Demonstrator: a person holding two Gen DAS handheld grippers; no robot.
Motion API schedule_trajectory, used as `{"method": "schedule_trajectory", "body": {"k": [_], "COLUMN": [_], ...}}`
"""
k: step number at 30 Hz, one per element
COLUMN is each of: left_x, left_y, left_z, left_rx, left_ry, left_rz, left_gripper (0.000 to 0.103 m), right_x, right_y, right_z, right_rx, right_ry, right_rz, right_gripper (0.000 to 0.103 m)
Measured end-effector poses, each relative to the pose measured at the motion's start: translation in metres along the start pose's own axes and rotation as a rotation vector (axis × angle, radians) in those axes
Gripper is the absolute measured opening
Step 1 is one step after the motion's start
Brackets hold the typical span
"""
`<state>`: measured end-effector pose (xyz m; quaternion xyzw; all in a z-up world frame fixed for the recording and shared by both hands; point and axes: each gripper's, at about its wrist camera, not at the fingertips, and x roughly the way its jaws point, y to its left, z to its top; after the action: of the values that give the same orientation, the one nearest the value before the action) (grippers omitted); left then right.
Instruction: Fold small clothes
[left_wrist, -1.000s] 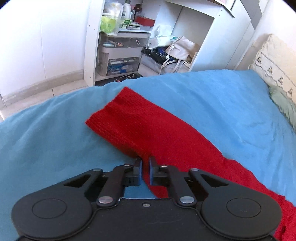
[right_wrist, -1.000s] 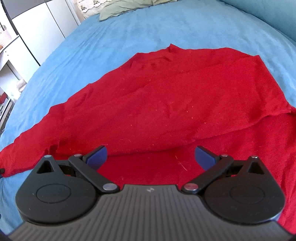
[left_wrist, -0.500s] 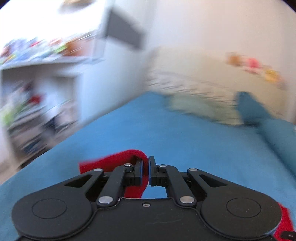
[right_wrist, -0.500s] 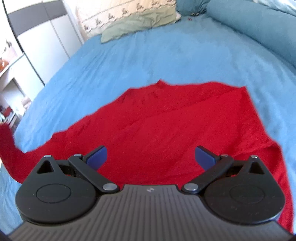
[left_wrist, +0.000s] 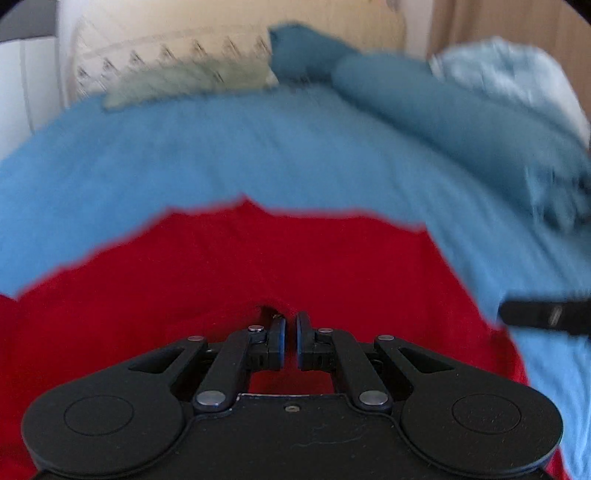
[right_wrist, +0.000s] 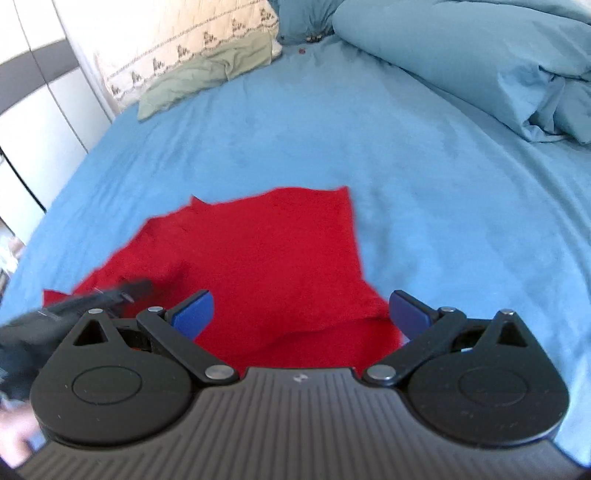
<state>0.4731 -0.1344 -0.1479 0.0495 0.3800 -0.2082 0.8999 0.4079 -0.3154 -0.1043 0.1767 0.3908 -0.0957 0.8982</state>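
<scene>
A red knit garment (right_wrist: 258, 258) lies on the blue bed sheet (right_wrist: 406, 147); it also fills the lower left wrist view (left_wrist: 295, 266). My left gripper (left_wrist: 290, 332) is shut on a fold of the red sleeve and holds it over the garment's body. It shows blurred at the left of the right wrist view (right_wrist: 110, 295). My right gripper (right_wrist: 301, 314) is open and empty above the garment's near edge. Its finger tip shows at the right of the left wrist view (left_wrist: 546, 314).
A rolled blue duvet (right_wrist: 480, 55) lies at the back right. A patterned cream pillow (right_wrist: 184, 48) and a green pillow (right_wrist: 207, 74) lie at the head of the bed. White cabinets (right_wrist: 37, 110) stand to the left.
My left gripper has swung the red sleeve from the bed's left side across over the garment's body. My right gripper has pulled back, so the garment looks smaller and farther.
</scene>
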Motion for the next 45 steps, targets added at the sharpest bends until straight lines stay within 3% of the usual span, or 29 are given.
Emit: {"method": "schedule_trajectory", "body": {"k": [4,5,6,9,12,16,21,24,26,29,32,34,37,38,40,45], "left_x": [0.004,0.002,-0.002,-0.022,-0.045,-0.072,-0.082,-0.081,-0.082,-0.083,-0.080,-0.080,-0.079,-0.079,-0.077,-0.075], "left_y": [-0.005,-0.003,0.000,0.006,0.018,0.062,0.119,0.145,0.158,0.172,0.179,0.183,0.186,0.187,0.187,0.193], "left_z": [-0.009,-0.009,-0.009,-0.010,-0.008,-0.016,-0.046,-0.062,-0.068,-0.071,-0.069,-0.072,-0.075,-0.075,-0.075,-0.076], "left_rx": [0.010,0.007,0.007,0.036,0.078,0.093,0.044,-0.007,-0.048,-0.119,-0.159,-0.169,-0.183,-0.186,-0.189,-0.200], "left_ry": [0.029,0.032,0.035,0.020,0.030,0.029,0.101,0.130,0.134,0.128,0.124,0.129,0.140,0.141,0.140,0.134], "left_rz": [0.009,0.005,-0.009,-0.006,0.085,0.181,0.296,0.349,0.369,0.383,0.381,0.380,0.374,0.374,0.374,0.384], "left_gripper": [0.010,0.022,0.041,0.067,0.072,0.074,0.074,0.074,0.074,0.074,0.074,0.074,0.074,0.074,0.074,0.074], "right_x": [0.006,0.007,0.007,0.007,0.012,0.032,0.069,0.094,0.105,0.097,0.077,0.073,0.080,0.081,0.081,0.083], "right_y": [-0.014,-0.014,-0.013,-0.003,0.021,0.066,0.121,0.146,0.154,0.151,0.122,0.093,0.045,0.034,0.020,0.028], "right_z": [0.000,0.000,0.001,0.009,0.016,0.013,-0.011,-0.027,-0.030,-0.016,0.002,0.007,-0.003,-0.007,-0.014,-0.014], "right_rx": [-0.042,-0.050,-0.062,-0.124,-0.195,-0.355,-0.550,-0.655,-0.675,-0.578,-0.388,-0.239,-0.018,0.030,0.048,-0.003], "right_ry": [0.031,0.037,0.041,0.044,0.061,0.120,0.137,0.129,0.124,0.069,0.009,0.032,0.103,0.112,0.109,0.080], "right_rz": [0.006,0.012,0.019,0.049,0.096,0.173,0.179,0.118,0.097,0.091,0.088,0.086,0.096,0.097,0.118,0.109], "right_gripper": [0.103,0.103,0.103,0.103,0.103,0.103,0.102,0.075,0.040,0.026,0.026,0.031,0.070,0.070,0.070,0.071]}}
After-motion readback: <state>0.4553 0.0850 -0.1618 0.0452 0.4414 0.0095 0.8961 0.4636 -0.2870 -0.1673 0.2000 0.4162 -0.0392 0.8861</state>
